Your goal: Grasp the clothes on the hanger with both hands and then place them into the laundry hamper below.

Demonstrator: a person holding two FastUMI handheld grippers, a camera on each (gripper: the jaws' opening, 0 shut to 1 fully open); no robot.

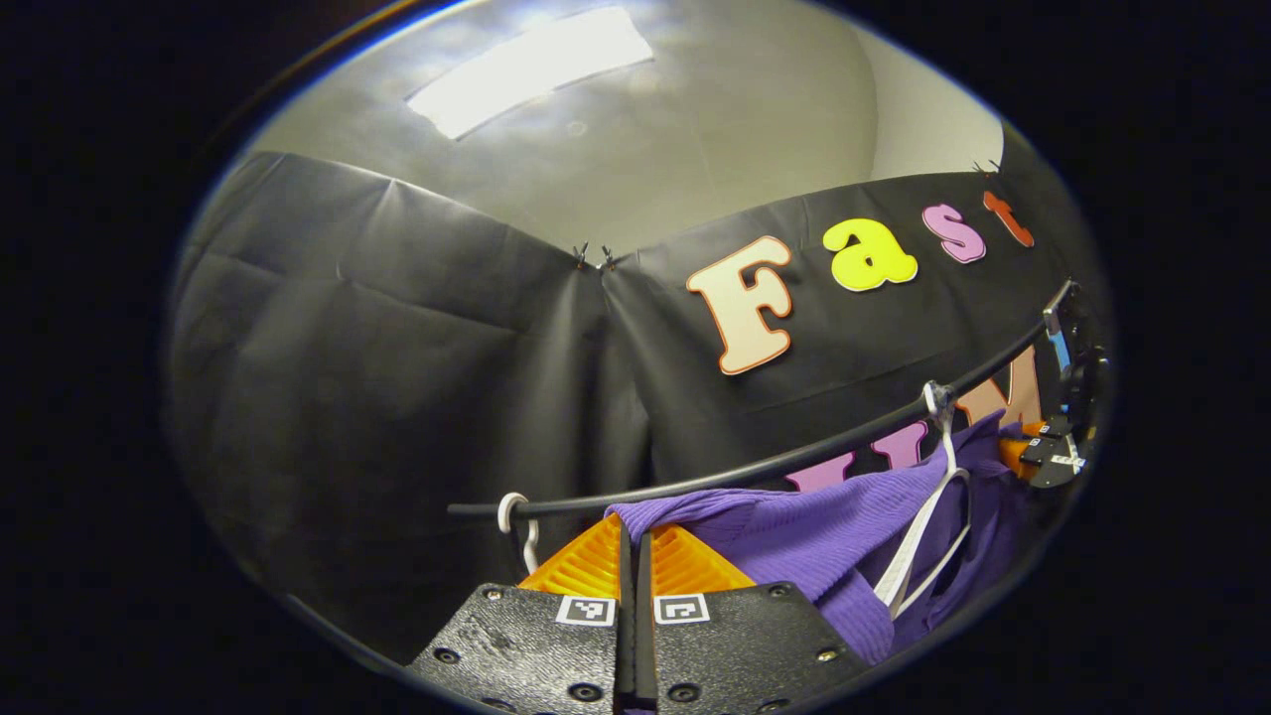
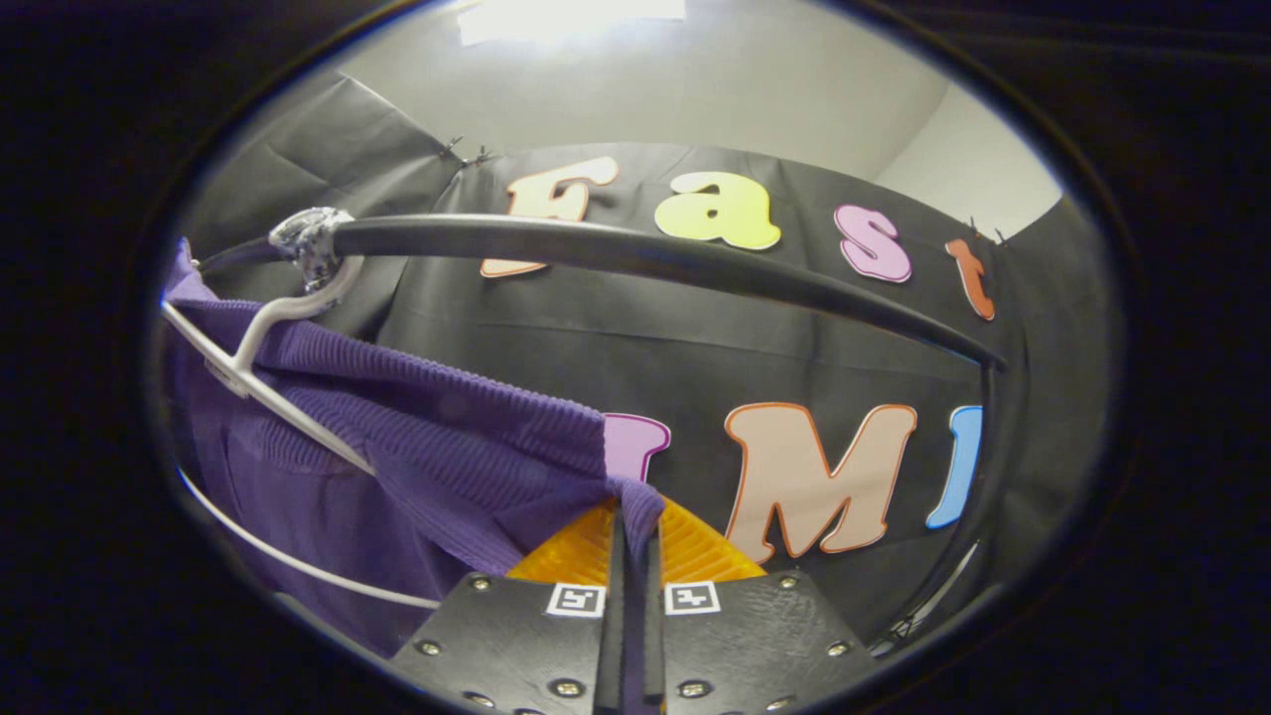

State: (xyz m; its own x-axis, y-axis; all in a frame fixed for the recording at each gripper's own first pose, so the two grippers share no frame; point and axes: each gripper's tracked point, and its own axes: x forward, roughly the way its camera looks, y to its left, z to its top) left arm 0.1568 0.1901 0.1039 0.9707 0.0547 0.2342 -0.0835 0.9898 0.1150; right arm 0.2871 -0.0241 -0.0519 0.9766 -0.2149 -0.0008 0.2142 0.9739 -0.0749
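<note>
We find no readable text, brand or number on the things here. The only signs are small square black-and-white coded markers, one pair on the black plates at the near end of the left gripper (image 1: 635, 556) and another pair on the right gripper (image 2: 634, 556); their patterns carry no letters or digits that we can read.

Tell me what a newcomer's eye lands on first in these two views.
First, the purple knit sweater draped on a white hanger that hooks over the black rail near the booth wall. Next, both grippers pinching it: the right gripper on one shoulder edge, the left gripper on the other.
</note>
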